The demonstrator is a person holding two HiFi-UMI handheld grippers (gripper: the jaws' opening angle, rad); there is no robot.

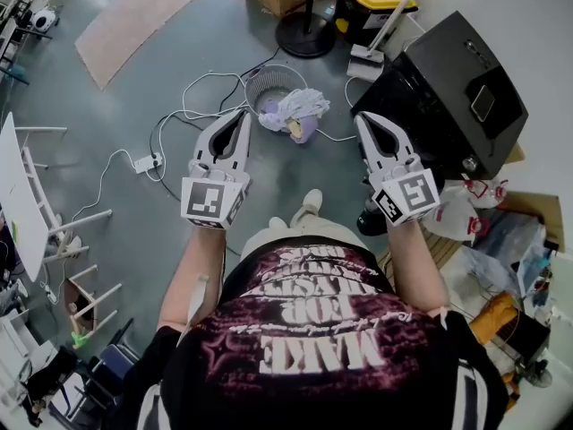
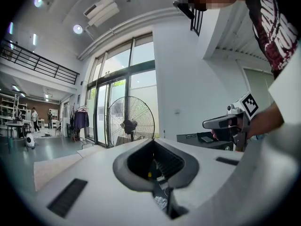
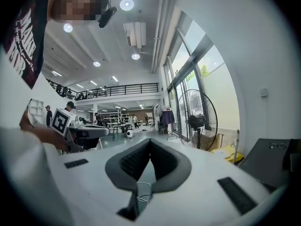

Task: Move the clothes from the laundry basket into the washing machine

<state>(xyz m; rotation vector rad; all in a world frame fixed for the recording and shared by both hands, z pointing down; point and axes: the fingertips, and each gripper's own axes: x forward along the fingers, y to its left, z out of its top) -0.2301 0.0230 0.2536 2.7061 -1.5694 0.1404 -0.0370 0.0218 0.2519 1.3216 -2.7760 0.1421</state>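
1. The laundry basket [image 1: 261, 79] sits on the floor ahead of you, with pale clothes [image 1: 295, 110] bunched at its near edge.
2. The washing machine [image 1: 448, 79] stands to your right.
3. Your left gripper [image 1: 243, 113] is closed and holds nothing.
4. Your right gripper [image 1: 363, 117] is also closed and holds nothing.
5. The clothes lie on the floor beyond and between the two grippers.

Bare floor [image 1: 295, 164] leads to the basket [image 1: 255, 77] (cables [image 1: 183, 106] sprawl left).

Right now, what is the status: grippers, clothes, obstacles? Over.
Left gripper and right gripper shut, empty. White-and-lilac clothes spilling over round white mesh basket, untouched. Loose white cables loop beside basket; black washing machine at right.
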